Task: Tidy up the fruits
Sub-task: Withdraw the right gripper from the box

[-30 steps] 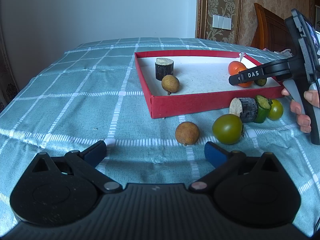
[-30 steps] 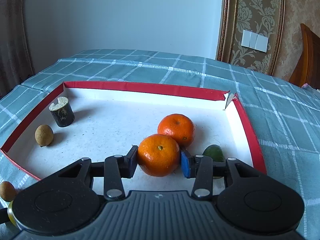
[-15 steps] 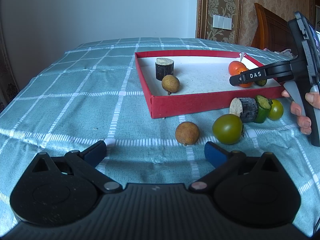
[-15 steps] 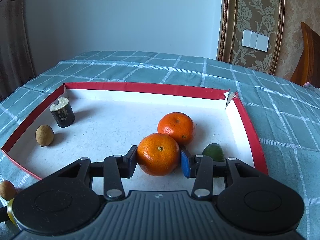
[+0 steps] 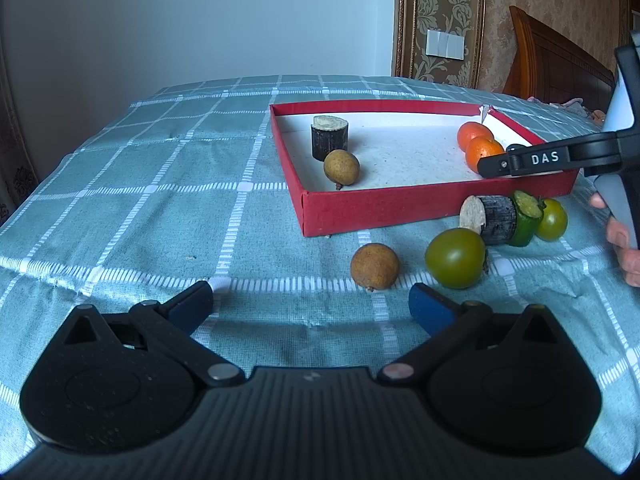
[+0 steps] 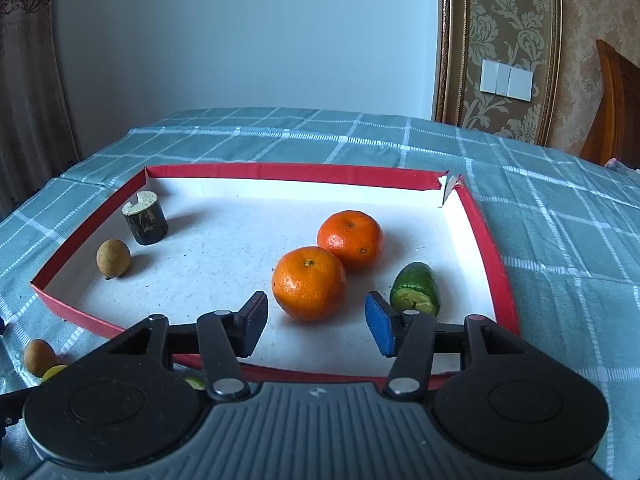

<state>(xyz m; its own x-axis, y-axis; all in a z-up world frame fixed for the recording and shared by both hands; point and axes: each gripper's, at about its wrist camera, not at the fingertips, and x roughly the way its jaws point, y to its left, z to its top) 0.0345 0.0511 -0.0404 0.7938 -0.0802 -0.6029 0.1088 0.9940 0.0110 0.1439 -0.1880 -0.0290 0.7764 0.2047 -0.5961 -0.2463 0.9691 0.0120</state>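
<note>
In the right wrist view my right gripper (image 6: 317, 316) hangs over the near side of the red tray (image 6: 280, 171), jaws opening. An orange (image 6: 309, 282) rests on the tray floor just beyond the blue pads, which stand apart from it. Behind it lies a second orange (image 6: 351, 240), and a green cucumber piece (image 6: 415, 290) to the right. A dark cane piece (image 6: 145, 224) and a longan (image 6: 113, 258) sit at the tray's left. My left gripper (image 5: 310, 304) is open over the cloth, short of a loose longan (image 5: 375, 266) and a green tomato (image 5: 455, 258).
Outside the tray's front wall (image 5: 380, 208) lie a cane piece (image 5: 490, 220), a cucumber slice (image 5: 526, 218) and a small green tomato (image 5: 552, 219). A person's hand (image 5: 624, 240) holds the right gripper at the right edge. A checked green cloth (image 5: 160, 200) covers the table.
The right gripper's jaws have spread and let go of the near orange, which now sits on the tray floor. The gripper drew back a little. The left gripper has not moved.
</note>
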